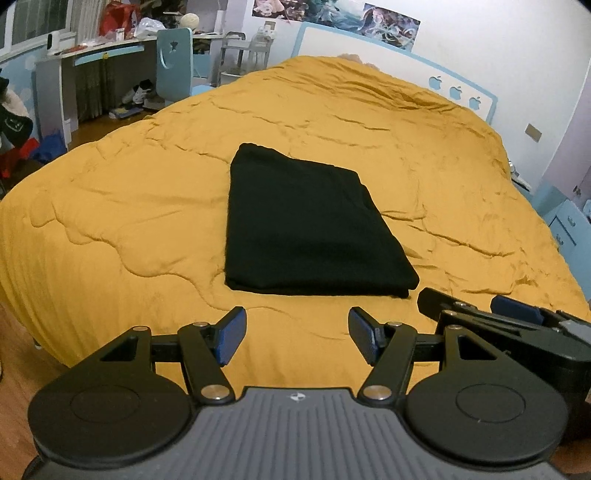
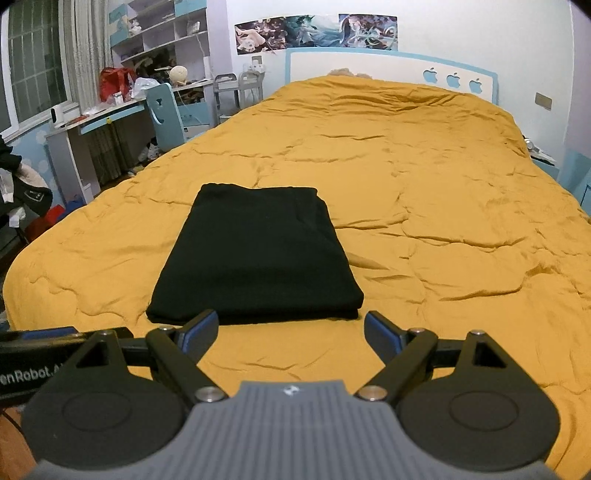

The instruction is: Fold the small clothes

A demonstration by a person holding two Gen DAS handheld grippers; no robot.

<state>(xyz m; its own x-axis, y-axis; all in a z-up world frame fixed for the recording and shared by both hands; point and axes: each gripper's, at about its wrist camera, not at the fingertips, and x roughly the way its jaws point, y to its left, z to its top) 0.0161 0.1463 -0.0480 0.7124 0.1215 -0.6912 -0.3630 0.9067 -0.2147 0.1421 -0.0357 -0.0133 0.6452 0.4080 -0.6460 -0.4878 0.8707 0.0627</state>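
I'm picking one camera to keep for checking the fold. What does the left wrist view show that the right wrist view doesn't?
Only the left wrist view: the right gripper beside the left one, and a blue drawer unit at the far right.
Only the right wrist view: wall shelves and a window.
Both: the folded black garment flat on the yellow quilt, jaws open and empty.

A plain black folded garment (image 1: 310, 225) lies on a mustard-yellow quilt (image 1: 129, 206), the headboard (image 2: 369, 66) is white edged in light blue with three blue apples, and gripper pads (image 1: 231, 334) are blue.
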